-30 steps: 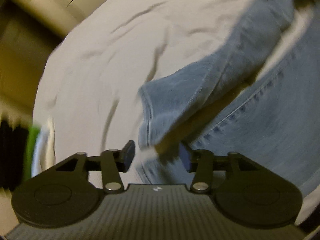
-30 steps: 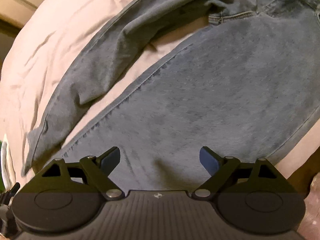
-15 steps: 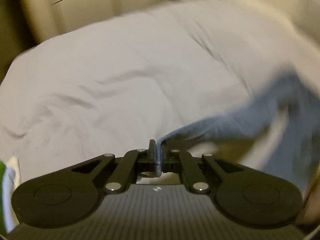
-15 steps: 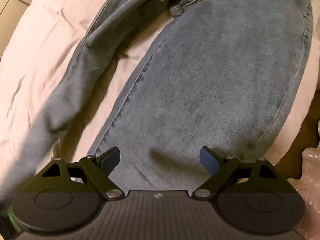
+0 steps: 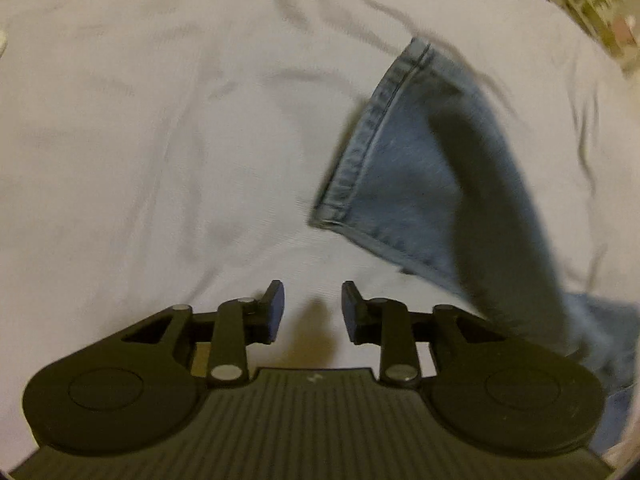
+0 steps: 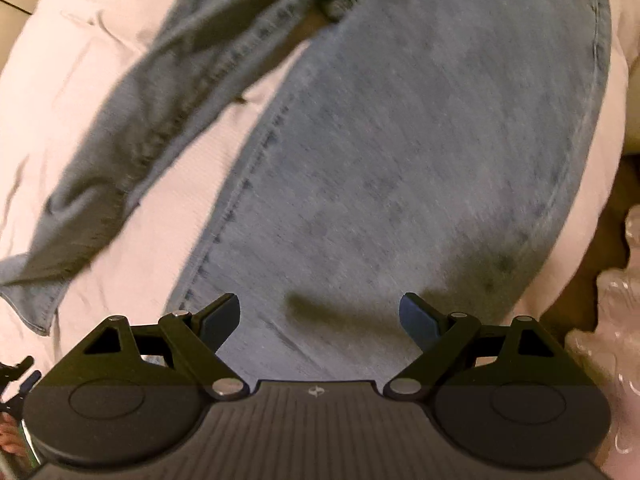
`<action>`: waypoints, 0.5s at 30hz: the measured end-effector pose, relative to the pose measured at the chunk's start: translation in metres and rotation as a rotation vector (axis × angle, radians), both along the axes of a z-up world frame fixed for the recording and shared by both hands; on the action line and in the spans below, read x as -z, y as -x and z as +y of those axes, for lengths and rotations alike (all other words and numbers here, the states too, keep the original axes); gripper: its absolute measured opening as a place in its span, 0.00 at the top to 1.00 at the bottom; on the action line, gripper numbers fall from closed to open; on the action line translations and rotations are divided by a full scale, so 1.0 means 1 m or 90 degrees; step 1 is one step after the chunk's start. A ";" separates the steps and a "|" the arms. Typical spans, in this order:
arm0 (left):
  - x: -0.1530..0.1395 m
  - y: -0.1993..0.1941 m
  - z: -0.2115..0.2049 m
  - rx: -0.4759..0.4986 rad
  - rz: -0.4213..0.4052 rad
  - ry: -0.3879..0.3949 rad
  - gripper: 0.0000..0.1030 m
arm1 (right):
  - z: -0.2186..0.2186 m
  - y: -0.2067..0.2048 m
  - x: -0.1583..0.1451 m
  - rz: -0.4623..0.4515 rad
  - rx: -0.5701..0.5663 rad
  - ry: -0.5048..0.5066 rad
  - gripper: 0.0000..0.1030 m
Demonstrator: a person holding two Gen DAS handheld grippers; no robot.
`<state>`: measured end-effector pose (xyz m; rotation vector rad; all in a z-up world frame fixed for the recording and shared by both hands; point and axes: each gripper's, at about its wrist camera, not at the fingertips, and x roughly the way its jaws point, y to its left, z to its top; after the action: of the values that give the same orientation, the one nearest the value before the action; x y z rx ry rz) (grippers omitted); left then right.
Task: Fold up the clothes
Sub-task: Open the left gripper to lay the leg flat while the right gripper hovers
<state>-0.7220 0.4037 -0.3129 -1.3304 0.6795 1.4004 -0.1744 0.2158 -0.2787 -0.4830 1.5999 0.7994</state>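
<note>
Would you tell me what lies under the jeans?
The jeans lie on a pale bedsheet, which shows around them and between the two legs. Whatever is directly beneath the denim is covered, so nothing else can be confirmed there.

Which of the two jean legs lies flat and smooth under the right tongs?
The wide blue denim leg directly ahead of the open right tongs lies flat; the other, narrower denim leg to its left is twisted and rumpled on the pale sheet.

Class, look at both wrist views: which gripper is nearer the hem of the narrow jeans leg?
Left. The left gripper, jaws opening and empty, sits just below the hem. The right gripper hovers over the other leg.
</note>
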 end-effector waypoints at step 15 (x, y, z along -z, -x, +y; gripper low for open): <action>0.017 0.014 0.070 0.000 -0.090 -0.070 0.98 | 0.020 0.028 0.011 0.000 -0.070 0.038 0.13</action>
<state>-0.7359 0.4739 -0.3297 -1.3281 0.5012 1.3112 -0.2020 0.2354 -0.2896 -0.6172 1.6111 0.8357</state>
